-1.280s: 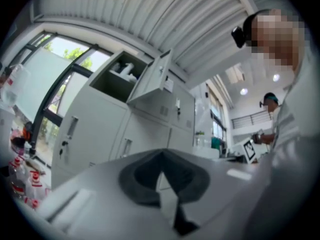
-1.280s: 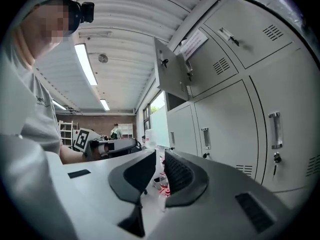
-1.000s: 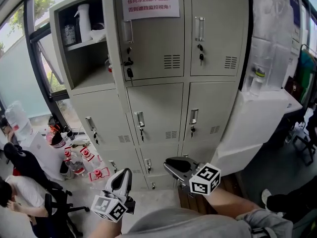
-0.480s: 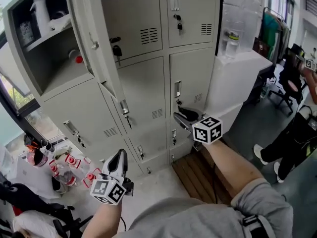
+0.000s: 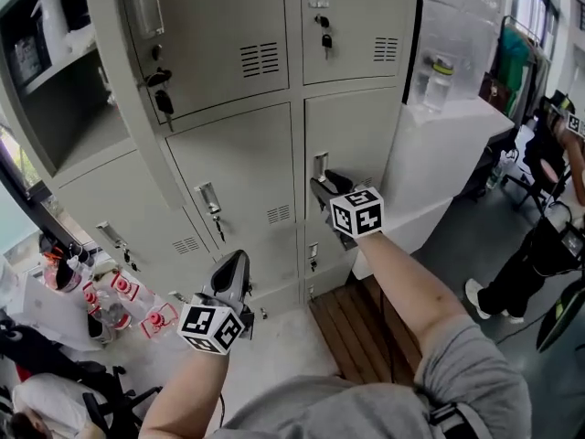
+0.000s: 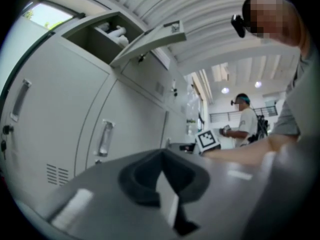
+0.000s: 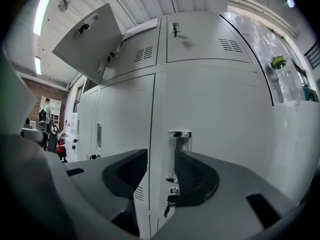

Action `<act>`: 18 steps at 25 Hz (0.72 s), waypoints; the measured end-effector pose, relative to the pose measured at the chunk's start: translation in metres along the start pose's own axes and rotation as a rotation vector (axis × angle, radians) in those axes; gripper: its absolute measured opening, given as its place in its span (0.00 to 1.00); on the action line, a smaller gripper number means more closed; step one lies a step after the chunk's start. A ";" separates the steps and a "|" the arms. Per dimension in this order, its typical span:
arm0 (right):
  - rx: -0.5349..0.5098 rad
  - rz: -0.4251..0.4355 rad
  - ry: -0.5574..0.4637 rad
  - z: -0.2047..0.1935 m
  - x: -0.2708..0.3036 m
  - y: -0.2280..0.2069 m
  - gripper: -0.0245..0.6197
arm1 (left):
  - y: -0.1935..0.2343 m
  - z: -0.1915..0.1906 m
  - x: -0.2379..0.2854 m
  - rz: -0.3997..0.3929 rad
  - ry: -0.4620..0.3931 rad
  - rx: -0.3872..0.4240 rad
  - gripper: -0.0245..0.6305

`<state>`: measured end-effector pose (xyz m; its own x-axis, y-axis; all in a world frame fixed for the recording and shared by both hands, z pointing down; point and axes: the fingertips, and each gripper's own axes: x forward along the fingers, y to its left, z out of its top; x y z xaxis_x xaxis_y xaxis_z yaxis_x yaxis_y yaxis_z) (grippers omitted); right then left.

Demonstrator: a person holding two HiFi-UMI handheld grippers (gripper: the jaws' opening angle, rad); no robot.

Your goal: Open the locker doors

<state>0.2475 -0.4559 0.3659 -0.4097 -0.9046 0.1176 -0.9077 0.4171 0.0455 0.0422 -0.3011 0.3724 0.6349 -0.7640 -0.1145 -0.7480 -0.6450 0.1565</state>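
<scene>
The grey locker bank (image 5: 274, 117) fills the head view. Its top-left door (image 5: 119, 80) hangs open, edge-on to me, baring a shelf compartment (image 5: 55, 90). The other doors are closed. My right gripper (image 5: 317, 186) is level with the middle right door (image 5: 352, 144), just below its metal handle (image 5: 319, 165). Its jaws have just been opening. In the right gripper view that handle (image 7: 179, 140) shows in the gap ahead of the right gripper (image 7: 161, 159), and the pads do not press on it. My left gripper (image 5: 233, 262) hangs lower, before the bottom doors, and the left gripper (image 6: 162, 156) is shut on nothing.
A white cabinet (image 5: 439, 144) with a bottle (image 5: 439, 80) on top stands against the lockers' right side. A wooden board (image 5: 352, 327) lies on the floor below. Bottles (image 5: 119, 309) crowd the floor at the left. People stand at the far right (image 5: 548, 154).
My right gripper has risen from the bottom row to the middle right door's handle and its jaws have opened. The left gripper has moved towards the lockers. The view has swung right.
</scene>
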 end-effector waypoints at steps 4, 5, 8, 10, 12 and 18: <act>-0.001 -0.002 -0.003 0.001 0.019 -0.012 0.28 | -0.013 -0.013 0.022 0.025 0.018 -0.007 0.04; 0.000 0.004 0.000 0.001 0.023 -0.013 0.28 | -0.015 -0.015 0.026 0.029 0.021 -0.006 0.04; -0.006 0.017 0.012 0.000 0.033 -0.013 0.29 | -0.018 -0.018 0.034 0.039 0.024 -0.006 0.04; -0.008 0.020 0.021 0.000 0.038 -0.012 0.29 | -0.019 -0.019 0.037 0.044 0.022 -0.008 0.04; -0.003 0.033 0.029 -0.001 0.043 -0.011 0.29 | -0.019 -0.019 0.040 0.047 0.019 -0.013 0.04; 0.029 0.098 0.023 -0.004 0.042 -0.009 0.24 | -0.022 -0.015 0.047 0.048 0.009 -0.027 0.04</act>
<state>0.2386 -0.4977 0.3741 -0.4952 -0.8569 0.1430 -0.8655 0.5009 0.0043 0.0919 -0.3225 0.3784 0.6006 -0.7936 -0.0972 -0.7719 -0.6072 0.1884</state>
